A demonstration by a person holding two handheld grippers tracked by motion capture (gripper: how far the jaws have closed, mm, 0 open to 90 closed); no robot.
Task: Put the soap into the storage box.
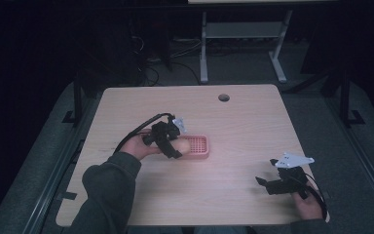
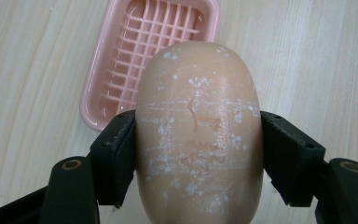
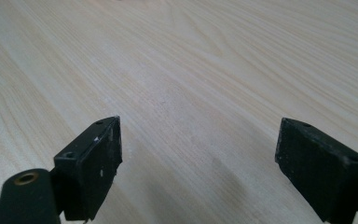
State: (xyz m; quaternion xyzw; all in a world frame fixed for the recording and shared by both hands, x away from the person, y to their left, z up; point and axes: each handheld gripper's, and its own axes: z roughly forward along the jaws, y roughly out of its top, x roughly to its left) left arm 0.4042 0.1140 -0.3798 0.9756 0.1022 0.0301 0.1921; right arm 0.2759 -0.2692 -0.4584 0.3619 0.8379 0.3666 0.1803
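Unmarked soap bar — clamped — pink dish

no readable text, labels or numbers

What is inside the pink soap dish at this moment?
The pink soap dish shows only its own grid floor; nothing lies in the visible part. The soap bar, clamped in the left hand-held gripper, is in front of its near corner and hides that part.
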